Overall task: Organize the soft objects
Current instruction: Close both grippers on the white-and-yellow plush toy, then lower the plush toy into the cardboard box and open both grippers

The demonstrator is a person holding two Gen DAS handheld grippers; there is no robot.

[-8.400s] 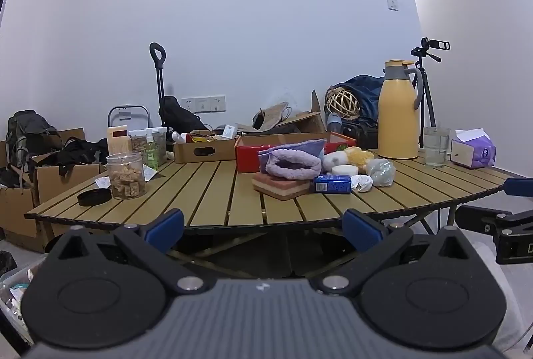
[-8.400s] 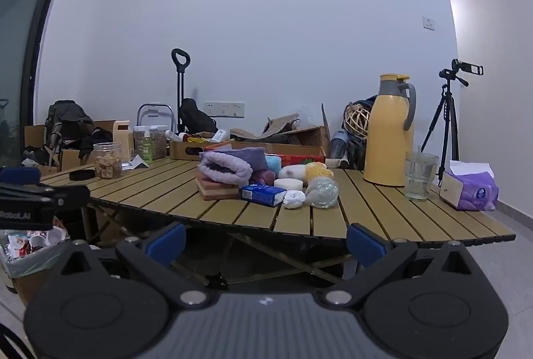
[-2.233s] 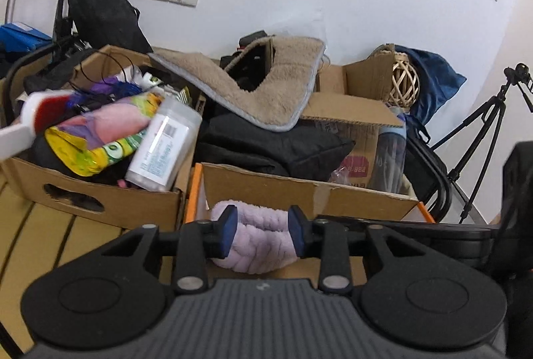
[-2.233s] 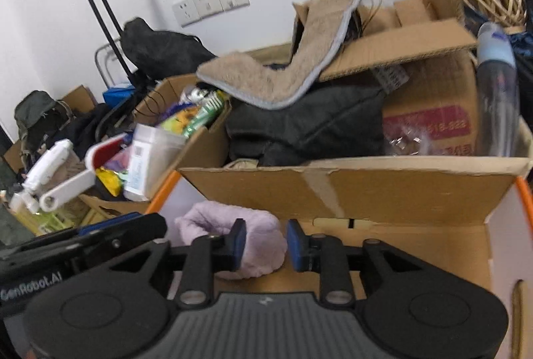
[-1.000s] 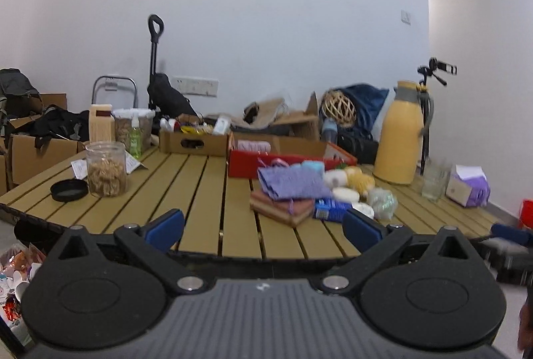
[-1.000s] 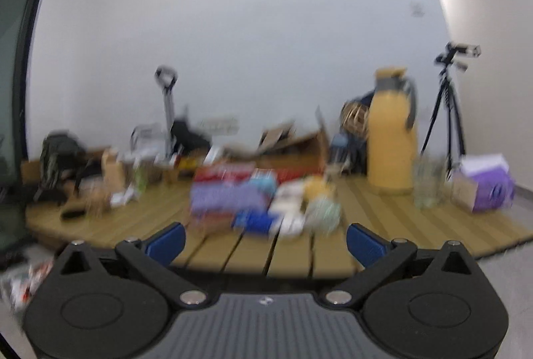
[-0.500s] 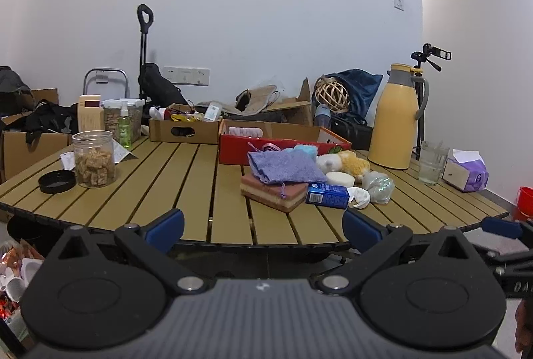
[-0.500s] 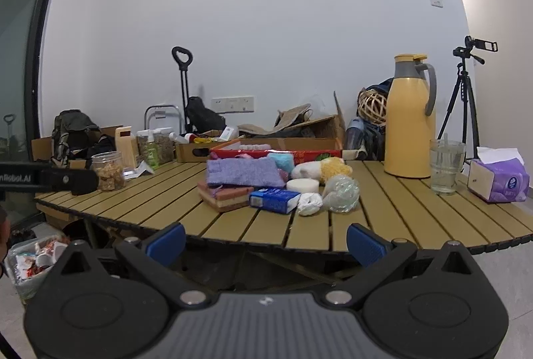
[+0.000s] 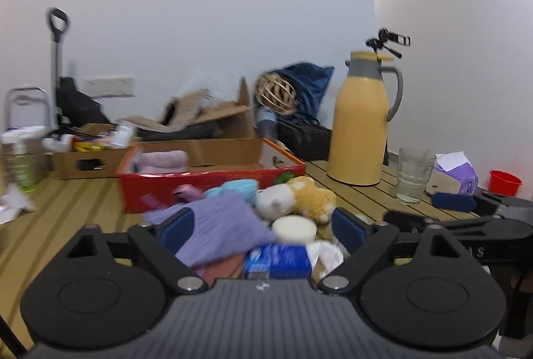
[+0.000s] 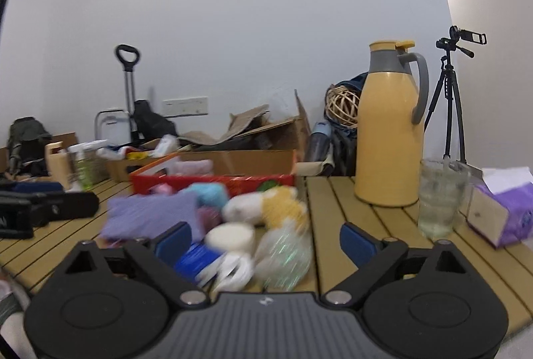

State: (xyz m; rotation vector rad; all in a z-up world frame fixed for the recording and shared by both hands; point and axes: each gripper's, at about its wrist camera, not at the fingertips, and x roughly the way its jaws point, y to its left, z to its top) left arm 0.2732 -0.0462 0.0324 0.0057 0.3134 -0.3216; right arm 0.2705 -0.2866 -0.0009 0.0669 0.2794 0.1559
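I am holding both the left gripper (image 9: 261, 222) and the right gripper (image 10: 265, 237) released over the desk (image 10: 336, 209). Risks: I am risking snagging the purple cloth (image 9: 230, 225) crookedly, nudging the hard soap (image 9: 293, 228), or toppling the nearby glass (image 10: 439, 199).

Black gripper bodies, blue-padded fingers (image 9: 175, 225)

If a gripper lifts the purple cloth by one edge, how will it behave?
The purple cloth lies draped and folded over the pile, so it probably hangs limp. It looks thin, likely light. Its knit-looking surface should grip well, not slip.
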